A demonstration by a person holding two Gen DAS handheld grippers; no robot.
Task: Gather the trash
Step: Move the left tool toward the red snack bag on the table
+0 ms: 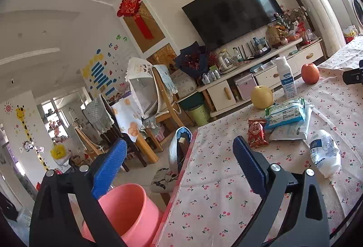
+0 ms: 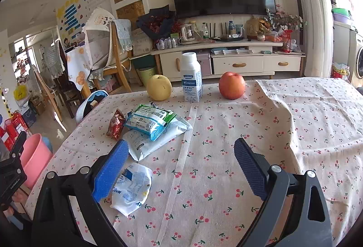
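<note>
The bench (image 2: 249, 133) carries the trash near its left edge — a white pouch (image 2: 156, 140) under a blue-green packet (image 2: 149, 121), a red wrapper (image 2: 116, 124), a crumpled bag (image 2: 131, 188). The pink bin (image 1: 127, 213) stands below. Right gripper (image 2: 181, 170) and left gripper (image 1: 179, 167) are spread wide, empty. Risk: thin film may slip the pads, or the cloth gets pinched instead.

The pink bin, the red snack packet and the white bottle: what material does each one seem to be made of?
Pink bin: likely moulded plastic, with smooth, evenly coloured, slightly glossy walls.
Red snack packet: probably thin foil or plastic film; it is crinkled and catches glints of light.
White bottle: it looks like rigid matte plastic, though coated carton is possible; it has squared sides, a round cap and a printed label.
</note>
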